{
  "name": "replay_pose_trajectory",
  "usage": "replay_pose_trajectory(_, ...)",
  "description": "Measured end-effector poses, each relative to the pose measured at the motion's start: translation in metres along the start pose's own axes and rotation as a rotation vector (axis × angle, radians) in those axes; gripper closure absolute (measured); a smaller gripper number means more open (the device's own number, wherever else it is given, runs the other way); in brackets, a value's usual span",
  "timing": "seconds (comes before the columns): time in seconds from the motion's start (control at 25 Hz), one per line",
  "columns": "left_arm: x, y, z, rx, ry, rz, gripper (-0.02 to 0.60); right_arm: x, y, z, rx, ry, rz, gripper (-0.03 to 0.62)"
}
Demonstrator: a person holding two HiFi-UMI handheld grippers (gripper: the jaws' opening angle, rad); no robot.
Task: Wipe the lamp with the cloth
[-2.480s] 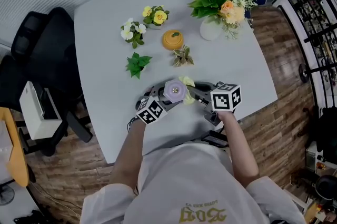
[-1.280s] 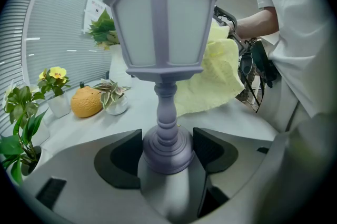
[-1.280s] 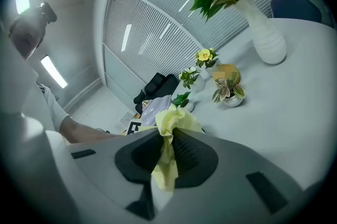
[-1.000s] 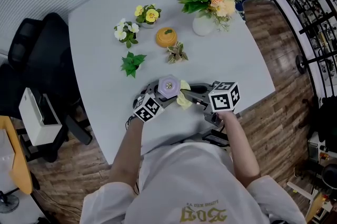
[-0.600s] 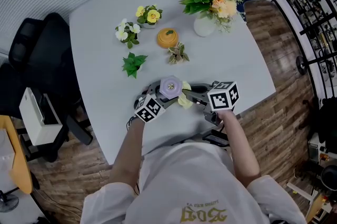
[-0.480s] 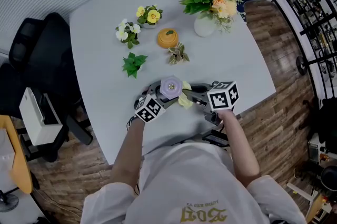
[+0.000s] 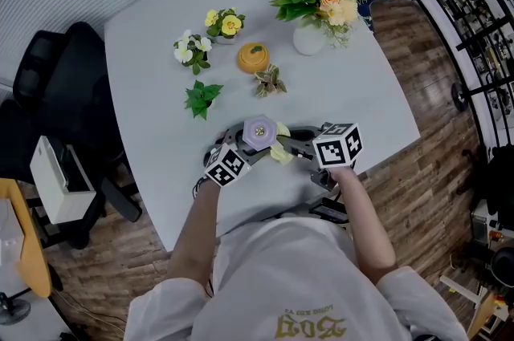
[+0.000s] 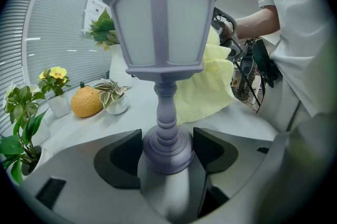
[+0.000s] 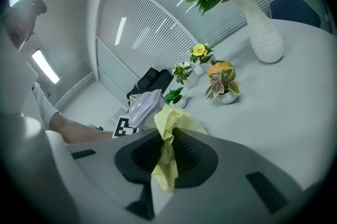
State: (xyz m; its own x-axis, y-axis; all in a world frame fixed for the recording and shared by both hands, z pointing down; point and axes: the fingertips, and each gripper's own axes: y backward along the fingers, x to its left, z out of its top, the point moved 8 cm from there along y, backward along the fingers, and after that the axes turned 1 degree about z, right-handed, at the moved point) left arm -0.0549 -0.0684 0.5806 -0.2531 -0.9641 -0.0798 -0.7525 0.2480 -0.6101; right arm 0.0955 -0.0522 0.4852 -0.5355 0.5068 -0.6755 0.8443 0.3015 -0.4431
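Note:
A lilac lantern-shaped lamp (image 8: 163,22) stands upright between the jaws of my left gripper (image 8: 166,150), which is shut on its round base. From above its top (image 7: 259,132) shows near the table's front edge. My right gripper (image 9: 167,157) is shut on a pale yellow cloth (image 9: 167,136). The cloth (image 8: 208,83) hangs against the lamp's right side, and in the head view the cloth (image 7: 279,152) lies between the lamp and my right gripper (image 7: 295,145). The lamp's head (image 9: 145,107) peeks out just behind the cloth.
On the grey table (image 7: 353,91) stand a white vase of flowers (image 7: 315,2), an orange pumpkin-shaped ornament (image 7: 254,58), a small variegated plant (image 7: 271,80), two potted flowers (image 7: 210,34) and a green plant (image 7: 199,98). A black office chair (image 7: 60,83) is at the left.
The cloth has shifted slightly along the lamp's right side. The lamp and both grippers stay in about the same place; the head camera moved a little.

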Motion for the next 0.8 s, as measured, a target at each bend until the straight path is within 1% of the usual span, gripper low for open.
replay_pose_trajectory(0.2, 0.0, 0.0, 0.0, 0.001, -0.001, 0.003, 0.281, 0.008, 0.003, -0.004, -0.028, 0.003, 0.004, 0.541)
replay_pose_trajectory(0.56, -0.001, -0.001, 0.0, -0.002, -0.004, 0.0, 0.281, 0.016, 0.011, -0.014, -0.12, -0.039, 0.021, 0.54)
replay_pose_trajectory(0.8, 0.001, -0.001, -0.001, -0.001, -0.003, 0.003, 0.281, 0.024, 0.013, -0.017, -0.134, -0.033, 0.031, 0.541)
